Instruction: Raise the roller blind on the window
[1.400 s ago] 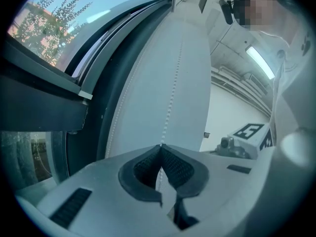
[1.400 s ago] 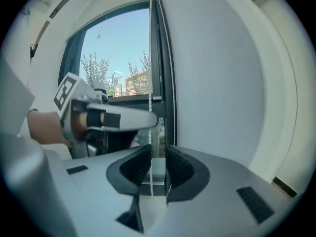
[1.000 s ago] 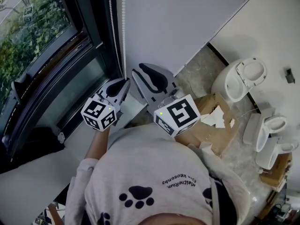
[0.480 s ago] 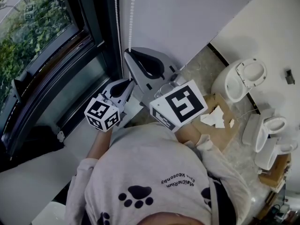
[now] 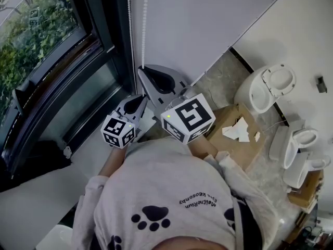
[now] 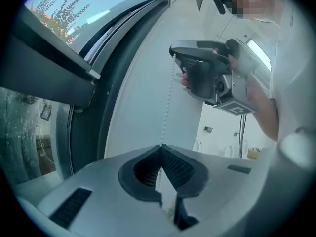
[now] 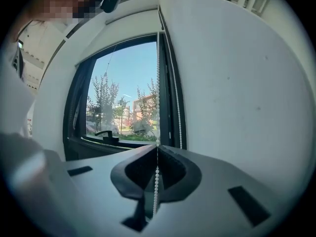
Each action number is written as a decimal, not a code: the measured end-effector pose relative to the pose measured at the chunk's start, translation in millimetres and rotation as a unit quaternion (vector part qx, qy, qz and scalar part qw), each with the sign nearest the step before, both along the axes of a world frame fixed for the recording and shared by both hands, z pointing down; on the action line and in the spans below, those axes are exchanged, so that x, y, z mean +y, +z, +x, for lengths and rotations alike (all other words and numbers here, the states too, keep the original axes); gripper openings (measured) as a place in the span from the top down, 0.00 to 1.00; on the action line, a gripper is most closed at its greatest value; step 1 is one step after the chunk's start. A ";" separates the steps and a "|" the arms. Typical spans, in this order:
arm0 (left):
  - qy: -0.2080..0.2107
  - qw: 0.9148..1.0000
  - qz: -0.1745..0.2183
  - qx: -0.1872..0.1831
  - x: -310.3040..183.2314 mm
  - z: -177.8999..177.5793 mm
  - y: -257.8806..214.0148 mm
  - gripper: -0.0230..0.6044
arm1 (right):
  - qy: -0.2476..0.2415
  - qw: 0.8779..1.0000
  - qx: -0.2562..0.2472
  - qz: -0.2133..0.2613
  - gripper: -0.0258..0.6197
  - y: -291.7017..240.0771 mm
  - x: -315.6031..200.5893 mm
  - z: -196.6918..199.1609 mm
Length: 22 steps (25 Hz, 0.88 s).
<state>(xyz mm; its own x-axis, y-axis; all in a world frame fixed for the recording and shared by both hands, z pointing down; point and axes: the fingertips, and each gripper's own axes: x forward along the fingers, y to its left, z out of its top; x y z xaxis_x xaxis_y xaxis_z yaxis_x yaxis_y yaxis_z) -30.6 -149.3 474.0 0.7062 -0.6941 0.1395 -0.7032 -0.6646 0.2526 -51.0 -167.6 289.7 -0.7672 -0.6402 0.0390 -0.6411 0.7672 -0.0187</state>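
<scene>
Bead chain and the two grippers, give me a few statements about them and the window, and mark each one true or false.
1. The right gripper is shut on the bead chain. True.
2. The left gripper stands wide open. False: its jaws are together on the bead chain.
3. The right gripper grips the chain above the left gripper. True.
4. Through the window only a brick wall shows. False: trees show outside.
</scene>
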 end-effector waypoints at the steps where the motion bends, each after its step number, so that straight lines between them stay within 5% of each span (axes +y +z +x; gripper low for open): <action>1: 0.001 1.000 -0.003 -0.004 0.8 0.5 5.9 0.95 | 0.003 1.000 0.002 -0.002 0.95 6.1 0.0 0.9; 16: -0.006 0.998 -0.050 -0.024 17.0 -7.0 62.9 0.95 | 0.005 0.999 0.036 -0.034 0.95 66.1 2.9 -5.1; 22: 0.011 0.999 -0.030 -0.031 21.6 -4.4 56.0 0.94 | 0.009 0.999 0.032 -0.032 0.95 67.4 1.2 -3.4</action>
